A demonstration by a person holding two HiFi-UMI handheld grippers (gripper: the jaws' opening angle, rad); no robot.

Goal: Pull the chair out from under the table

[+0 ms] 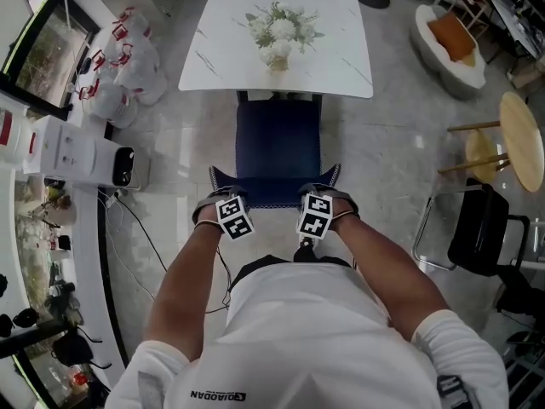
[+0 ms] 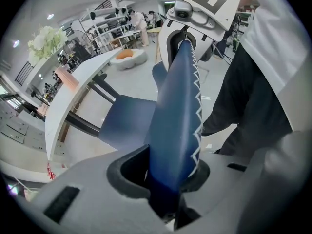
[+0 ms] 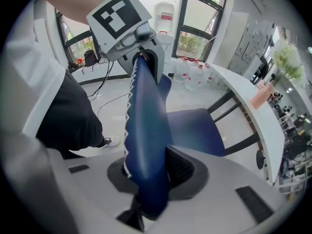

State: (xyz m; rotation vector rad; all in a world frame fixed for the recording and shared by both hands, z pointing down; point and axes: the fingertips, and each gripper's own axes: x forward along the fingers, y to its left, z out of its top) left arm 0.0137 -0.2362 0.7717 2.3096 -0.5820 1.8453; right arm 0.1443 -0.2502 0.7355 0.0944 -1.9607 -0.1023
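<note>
The dark blue chair [image 1: 277, 147] stands with its seat partly under the white marble table [image 1: 341, 54], its backrest [image 1: 272, 196] toward me. My left gripper [image 1: 218, 198] is shut on the left end of the backrest's top edge, my right gripper [image 1: 324, 194] on the right end. In the left gripper view the padded backrest [image 2: 178, 116] with white zigzag stitching is clamped between the jaws of the left gripper [image 2: 168, 182], and the right gripper [image 2: 183, 35] shows farther along the edge. The right gripper view shows the backrest [image 3: 146, 130] pinched in the right gripper [image 3: 151, 182].
A vase of white flowers [image 1: 279, 32] stands on the table. Bags [image 1: 119, 66] and a white appliance [image 1: 85, 156] sit at the left, with cables [image 1: 136, 228] on the floor. A black chair [image 1: 477, 228] and a round wooden table [image 1: 521, 139] are at the right.
</note>
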